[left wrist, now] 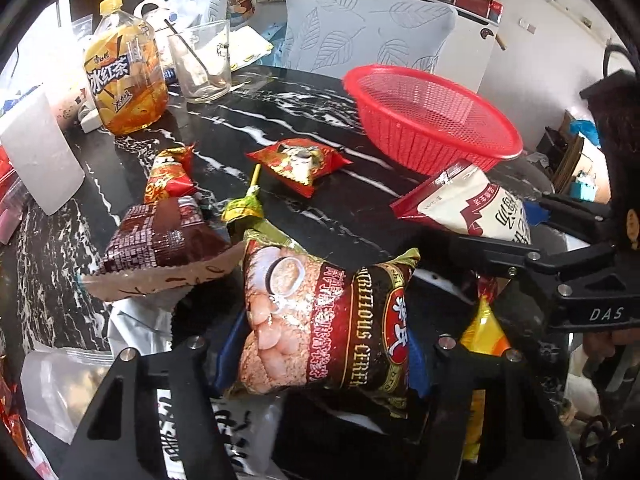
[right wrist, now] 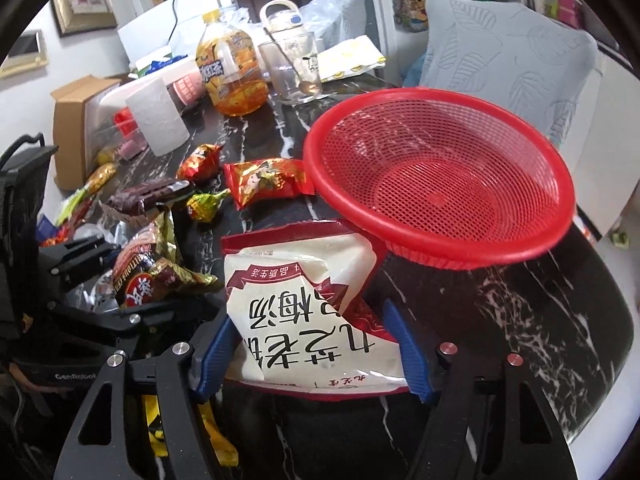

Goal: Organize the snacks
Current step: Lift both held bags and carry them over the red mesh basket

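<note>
**Two claws, two packets**

Left claw (left wrist: 320,356) clamped on cereal packet (left wrist: 320,320), lower centre of frame. Right claw (right wrist: 312,356) gripping white-and-red pouch (right wrist: 304,304), lower centre, just beside red basket (right wrist: 440,184) at right. Loose snacks scattered on marble bench (right wrist: 520,320).

**Snacks scattered, basket waiting**

The red mesh basket (right wrist: 440,184) sits upright and bare on the dark marbled counter (right wrist: 520,312). At its 7 o'clock, a white-and-red pouch (right wrist: 304,304) lies flat, its top edge touching the basket's base. A brown cereal bag (left wrist: 320,320) lies tilted at the pouch's 9 o'clock. Beyond them lie a red foil packet (left wrist: 298,164), a green-wrapped lollipop (left wrist: 244,204), a small red-orange packet (left wrist: 170,178) and a dark brown packet (left wrist: 160,236).
</note>
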`<state>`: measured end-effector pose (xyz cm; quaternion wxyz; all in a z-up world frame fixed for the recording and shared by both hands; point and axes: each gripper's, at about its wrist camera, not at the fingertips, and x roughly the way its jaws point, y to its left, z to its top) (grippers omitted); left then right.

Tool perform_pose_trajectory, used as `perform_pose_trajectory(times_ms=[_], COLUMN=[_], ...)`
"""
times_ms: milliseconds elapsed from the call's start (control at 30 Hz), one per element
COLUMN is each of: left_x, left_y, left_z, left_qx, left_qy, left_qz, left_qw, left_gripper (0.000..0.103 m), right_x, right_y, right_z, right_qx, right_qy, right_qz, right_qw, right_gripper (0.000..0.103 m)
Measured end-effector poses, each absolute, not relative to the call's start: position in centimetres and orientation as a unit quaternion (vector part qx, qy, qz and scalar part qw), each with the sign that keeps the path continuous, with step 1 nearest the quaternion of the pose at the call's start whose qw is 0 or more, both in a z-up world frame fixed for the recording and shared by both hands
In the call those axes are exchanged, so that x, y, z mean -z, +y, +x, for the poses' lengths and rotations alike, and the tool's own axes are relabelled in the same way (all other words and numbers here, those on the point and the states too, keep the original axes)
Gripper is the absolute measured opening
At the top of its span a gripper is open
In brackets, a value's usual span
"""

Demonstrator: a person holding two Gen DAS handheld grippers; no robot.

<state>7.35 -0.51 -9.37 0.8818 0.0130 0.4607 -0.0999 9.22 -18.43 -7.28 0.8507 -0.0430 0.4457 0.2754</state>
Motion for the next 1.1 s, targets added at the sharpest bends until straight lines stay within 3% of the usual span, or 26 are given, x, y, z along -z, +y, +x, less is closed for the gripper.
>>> perform_pose_trajectory(times_ms=[1100], left_x=[1.0], left_y=[-4.7], left_z=[2.5], left_qx=[0.130], left_qy=[0.389], left_qz=[-0.015], left_qw=[0.912], left_gripper=[0.064], right_x=[-0.2], right_y=[-23.0], right_z=[2.5], right_qx=[-0.292], right_qy=[0.358], right_qz=[0.000], right_qw=[0.887], right_gripper=[0.070])
